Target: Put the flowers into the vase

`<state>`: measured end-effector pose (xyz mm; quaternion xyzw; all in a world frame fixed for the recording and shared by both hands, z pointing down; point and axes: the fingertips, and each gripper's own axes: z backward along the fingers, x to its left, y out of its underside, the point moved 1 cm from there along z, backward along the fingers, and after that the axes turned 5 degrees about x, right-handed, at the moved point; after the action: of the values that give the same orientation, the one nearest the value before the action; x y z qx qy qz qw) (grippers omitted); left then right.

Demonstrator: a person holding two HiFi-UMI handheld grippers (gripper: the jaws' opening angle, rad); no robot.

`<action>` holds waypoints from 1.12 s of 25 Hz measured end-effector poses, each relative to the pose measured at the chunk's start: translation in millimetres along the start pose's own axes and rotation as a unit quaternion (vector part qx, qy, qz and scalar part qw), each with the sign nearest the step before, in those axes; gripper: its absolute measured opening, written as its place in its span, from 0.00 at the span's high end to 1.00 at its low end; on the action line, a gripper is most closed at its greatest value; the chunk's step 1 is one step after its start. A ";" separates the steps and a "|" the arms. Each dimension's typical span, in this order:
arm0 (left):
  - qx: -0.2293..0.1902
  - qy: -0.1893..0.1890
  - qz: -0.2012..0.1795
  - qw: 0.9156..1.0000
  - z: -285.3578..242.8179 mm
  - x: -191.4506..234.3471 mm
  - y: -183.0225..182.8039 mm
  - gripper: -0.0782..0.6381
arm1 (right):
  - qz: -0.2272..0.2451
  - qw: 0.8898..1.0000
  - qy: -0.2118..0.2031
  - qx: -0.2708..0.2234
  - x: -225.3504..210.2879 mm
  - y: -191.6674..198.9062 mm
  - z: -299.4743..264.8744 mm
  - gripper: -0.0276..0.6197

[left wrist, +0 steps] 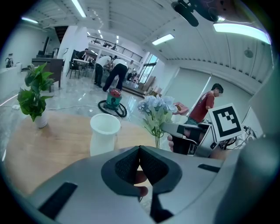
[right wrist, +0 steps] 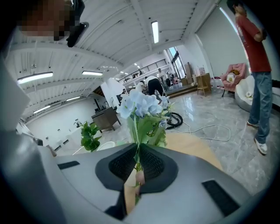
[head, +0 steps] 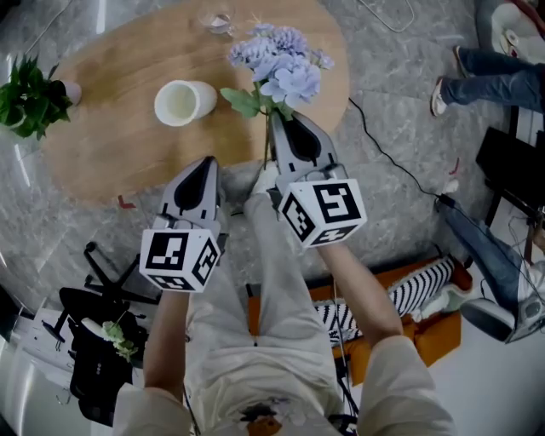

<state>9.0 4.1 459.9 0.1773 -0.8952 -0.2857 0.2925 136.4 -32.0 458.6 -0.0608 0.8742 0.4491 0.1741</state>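
Print: the only markings in view are the black-and-white square patterns on the marker cubes (head: 322, 211). They carry no words that can be read.

Right gripper (head: 273, 117): jaws clamped on the green stem of the flowers (head: 281, 64). In the right gripper view the stem runs up between the dark pads (right wrist: 151, 164), and leaves and pale blue blooms spread just above the tips.

Left gripper (head: 207, 162): jaws together, tips meeting. Nothing is gripped between them in the left gripper view.

Flowers: a bunch of blue hydrangea-like blooms, held in the air over the right part of the oval wooden table (head: 119, 145). The heads point away from the person, beyond the right gripper's tips.

Vase (head: 183, 102): white, mouth open, standing upright on the table near its middle. It is left of the blooms, near them but not touching. In the head view it sits beyond the left gripper's tips.

Left gripper hangs at the table's near edge, beside and left of the right gripper.

Other items: a potted plant (head: 30, 94) at the table's left edge and a clear glass (head: 217, 19) at its far edge.
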 end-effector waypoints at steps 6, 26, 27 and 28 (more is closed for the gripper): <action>-0.014 -0.008 0.008 1.000 13.4 4.4 -5.3 0.88 | 0.029 0.999 -0.011 -0.028 18.0 -23.9 3.2 0.92; -0.040 -0.031 0.028 0.998 53.6 30.0 -16.1 0.88 | 0.070 0.986 -0.016 -0.151 65.2 -86.5 16.0 0.92; -0.042 -0.032 0.029 0.998 55.0 29.7 -17.1 0.88 | 0.074 0.984 -0.019 -0.158 68.4 -90.3 18.4 0.92; -0.043 -0.034 0.030 0.998 56.3 29.3 -17.8 0.88 | 0.079 0.983 -0.023 -0.164 71.7 -93.6 20.5 0.92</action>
<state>-45.9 -0.9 423.8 0.1281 -0.8961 -0.3213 0.2781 99.4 -67.0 350.3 -0.0094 0.7869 0.5996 0.1456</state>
